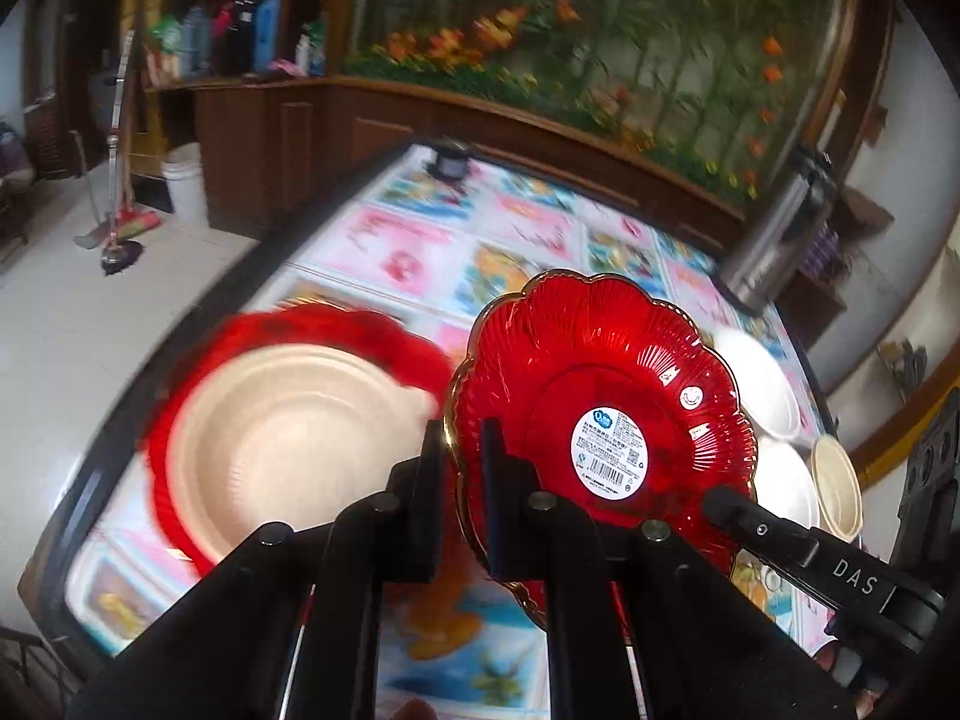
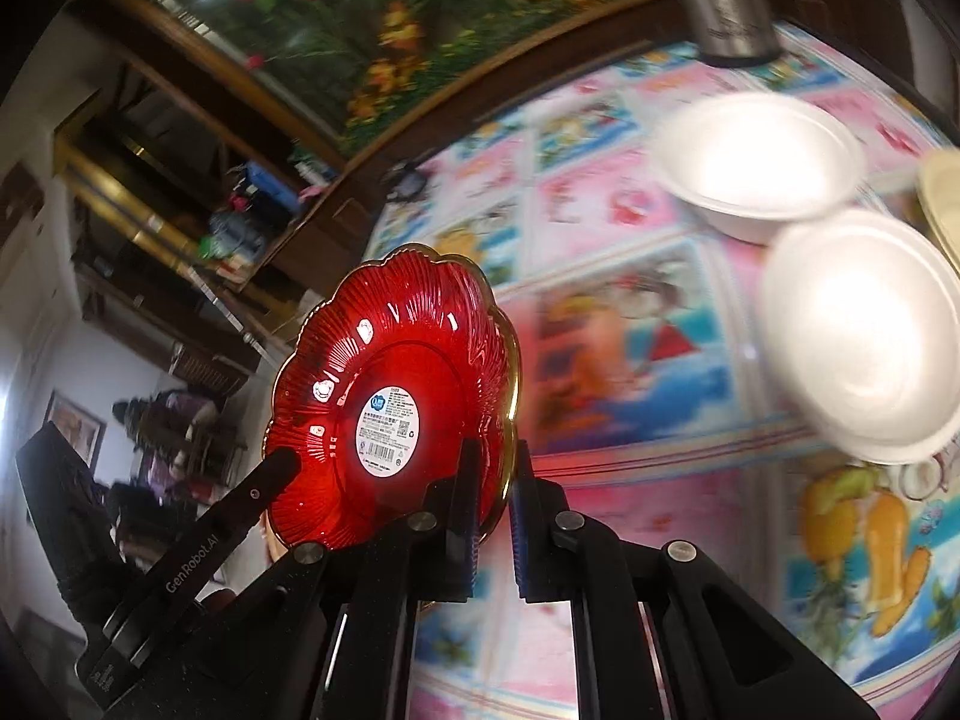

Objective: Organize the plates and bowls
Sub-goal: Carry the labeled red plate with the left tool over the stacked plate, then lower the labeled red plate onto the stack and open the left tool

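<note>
Both tools are clamped on the rim of one red scalloped glass plate (image 1: 600, 414), held off the bench (image 1: 420, 240) and tilted, its round barcode label (image 1: 610, 456) facing the cameras. The left tool (image 1: 465, 480) pinches the plate's left edge; the right tool (image 2: 493, 504) pinches its right edge. On the bench to the left, a tan paper plate (image 1: 288, 444) lies on another red plate (image 1: 336, 324). To the right, two white foam bowls (image 2: 864, 330) sit side by side.

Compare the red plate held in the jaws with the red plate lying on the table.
The held red plate is lifted and tilted, gripped at opposite rims by both grippers; the table plate lies flat. The held one is empty, showing a round label; the table one carries a beige dish. Both are red with scalloped edges.
</note>
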